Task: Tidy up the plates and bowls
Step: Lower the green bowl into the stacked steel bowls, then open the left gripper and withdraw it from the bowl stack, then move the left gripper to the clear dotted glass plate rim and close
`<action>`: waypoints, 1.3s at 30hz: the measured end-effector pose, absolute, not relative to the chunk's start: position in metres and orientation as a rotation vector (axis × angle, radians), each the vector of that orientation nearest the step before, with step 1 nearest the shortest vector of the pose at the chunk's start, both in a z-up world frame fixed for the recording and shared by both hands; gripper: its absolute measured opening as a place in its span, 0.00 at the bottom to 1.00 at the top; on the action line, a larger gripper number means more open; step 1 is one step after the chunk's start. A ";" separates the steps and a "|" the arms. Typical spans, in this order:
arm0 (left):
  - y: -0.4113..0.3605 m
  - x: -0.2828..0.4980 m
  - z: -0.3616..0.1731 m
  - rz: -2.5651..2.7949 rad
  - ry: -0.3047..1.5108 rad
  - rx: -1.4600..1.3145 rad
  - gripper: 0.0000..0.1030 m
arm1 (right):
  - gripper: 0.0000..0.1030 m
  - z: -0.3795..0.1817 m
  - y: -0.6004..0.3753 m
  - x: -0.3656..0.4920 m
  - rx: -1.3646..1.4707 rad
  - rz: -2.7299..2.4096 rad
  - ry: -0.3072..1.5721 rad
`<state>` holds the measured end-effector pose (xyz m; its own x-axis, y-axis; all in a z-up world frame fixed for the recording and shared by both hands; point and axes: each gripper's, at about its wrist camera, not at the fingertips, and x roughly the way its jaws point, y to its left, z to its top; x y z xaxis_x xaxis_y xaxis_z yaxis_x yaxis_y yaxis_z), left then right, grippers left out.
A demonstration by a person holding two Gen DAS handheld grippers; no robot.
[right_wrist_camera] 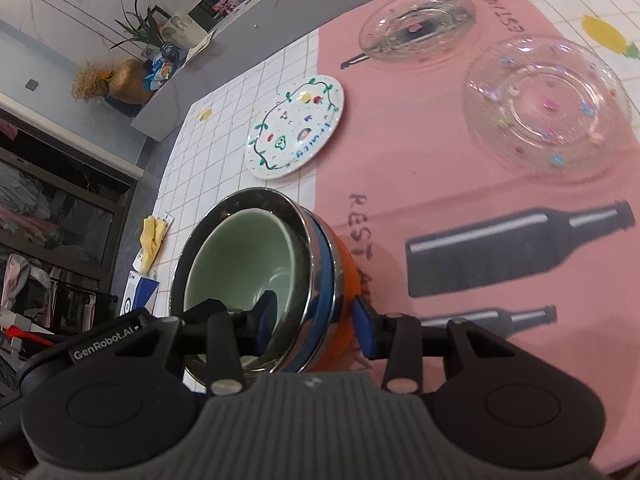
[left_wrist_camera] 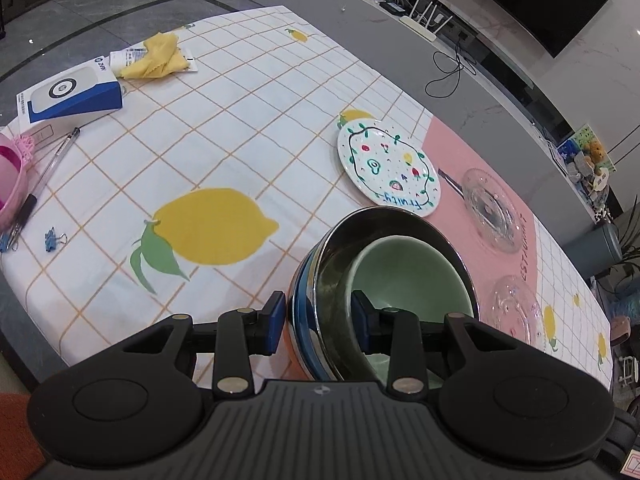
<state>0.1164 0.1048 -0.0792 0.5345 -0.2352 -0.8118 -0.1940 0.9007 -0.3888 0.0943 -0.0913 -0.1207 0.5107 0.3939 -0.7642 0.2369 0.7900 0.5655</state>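
Together, the left gripper [left_wrist_camera: 320,322] and right gripper [right_wrist_camera: 314,318] each straddle the wall of the nested bowl stack [left_wrist_camera: 384,292], one finger inside, one outside; neither view shows for certain that the pads press the rim. A pale green ceramic bowl [left_wrist_camera: 412,276] sits in a shiny steel bowl [right_wrist_camera: 320,280] with blue and orange shells. Heavy, slick, rigid. Beyond lie the painted white fruit plate [left_wrist_camera: 388,166] and two fragile clear glass plates [right_wrist_camera: 546,108].
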 end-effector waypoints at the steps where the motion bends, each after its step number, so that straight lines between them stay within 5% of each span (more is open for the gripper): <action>1: 0.105 0.116 -0.079 -0.028 1.012 -0.469 0.38 | 0.41 -0.121 -0.091 0.095 0.681 0.108 1.052; 8: 0.105 0.098 -0.056 0.014 0.826 -0.437 0.49 | 0.53 -0.102 -0.095 0.083 0.575 0.089 1.008; 21: 0.014 0.072 -0.003 -0.285 0.725 -0.369 0.50 | 0.56 -0.046 -0.183 0.044 0.423 -0.073 0.805; 31: -0.101 0.108 -0.051 -0.358 0.842 -0.186 0.50 | 0.48 -0.075 -0.284 0.028 0.593 -0.294 0.765; 39: -0.119 0.152 -0.093 -0.309 0.904 -0.233 0.48 | 0.44 -0.104 -0.303 0.074 0.689 -0.223 0.845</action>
<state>0.1522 -0.1189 -0.0930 0.5794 -0.3585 -0.7320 0.1640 0.9310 -0.3261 0.0736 -0.3027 -0.1043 0.6557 0.0821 -0.7506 0.4423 0.7639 0.4699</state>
